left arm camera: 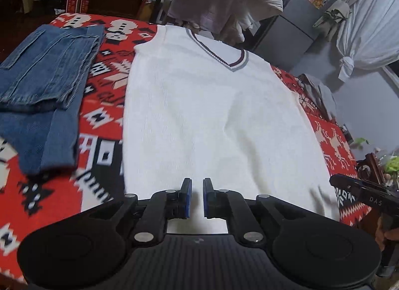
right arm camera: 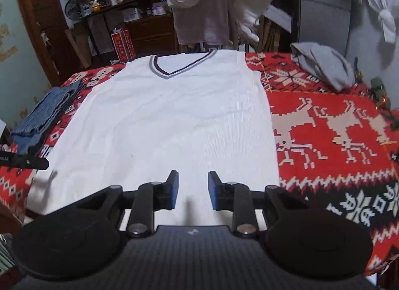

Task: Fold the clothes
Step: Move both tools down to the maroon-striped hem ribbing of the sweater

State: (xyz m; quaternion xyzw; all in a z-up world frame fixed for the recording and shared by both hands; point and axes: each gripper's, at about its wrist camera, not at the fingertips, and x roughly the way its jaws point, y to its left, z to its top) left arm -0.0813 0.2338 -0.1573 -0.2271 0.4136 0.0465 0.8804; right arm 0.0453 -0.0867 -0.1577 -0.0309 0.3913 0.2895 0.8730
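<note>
While the white vest (right arm camera: 172, 120) lies flat and unfolded, our left gripper (left arm camera: 197, 196) is narrowly open, our right gripper (right arm camera: 193, 189) wider, both empty; we think grabbing its near edge comes next.

Both wrist views low, near hem, sharing white vest (left arm camera: 212, 115)

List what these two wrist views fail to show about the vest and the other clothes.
- White vest hem: both views, hidden behind the grippers.
- Jeans: left wrist view, cut off by the left edge.
- Grey garment: right wrist view, crumpled, type unclear.
</note>
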